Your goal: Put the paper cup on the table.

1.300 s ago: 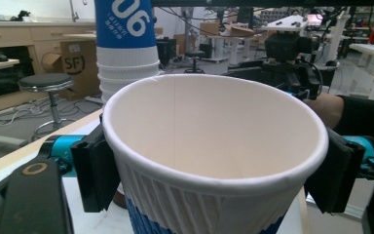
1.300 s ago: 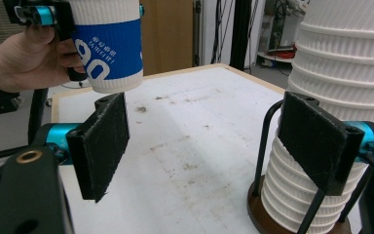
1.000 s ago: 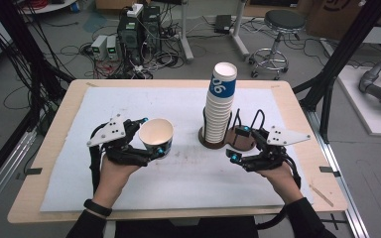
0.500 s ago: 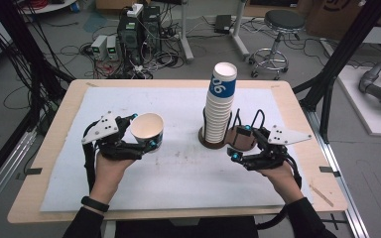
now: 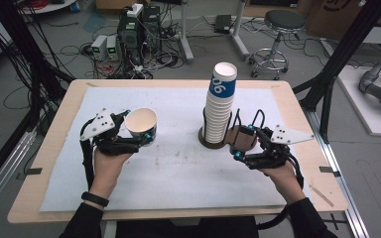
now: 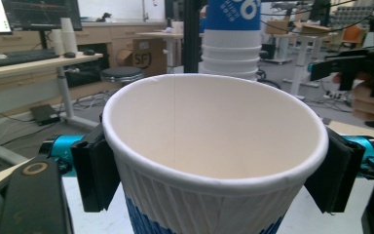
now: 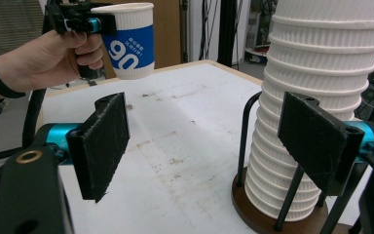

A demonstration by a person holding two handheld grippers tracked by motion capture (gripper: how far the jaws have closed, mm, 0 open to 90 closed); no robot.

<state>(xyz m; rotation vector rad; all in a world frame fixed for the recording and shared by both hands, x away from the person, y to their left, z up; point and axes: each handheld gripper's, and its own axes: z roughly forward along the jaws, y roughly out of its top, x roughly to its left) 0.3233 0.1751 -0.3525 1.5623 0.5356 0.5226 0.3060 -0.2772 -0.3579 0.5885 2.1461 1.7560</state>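
The left gripper, clenched on a paper cup, has carried it toward nine o'clock, farther from the cup stack. The right gripper waits released by the holder; separation looks done.

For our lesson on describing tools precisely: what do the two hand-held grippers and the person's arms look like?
Each hand-held gripper, left and right, has a black body, two flat black padded jaws on bright blue mounts, and a pale grey three-cornered plate on top. A black cable trails from each. The person wears dark sleeves and a black wristband on the left wrist.
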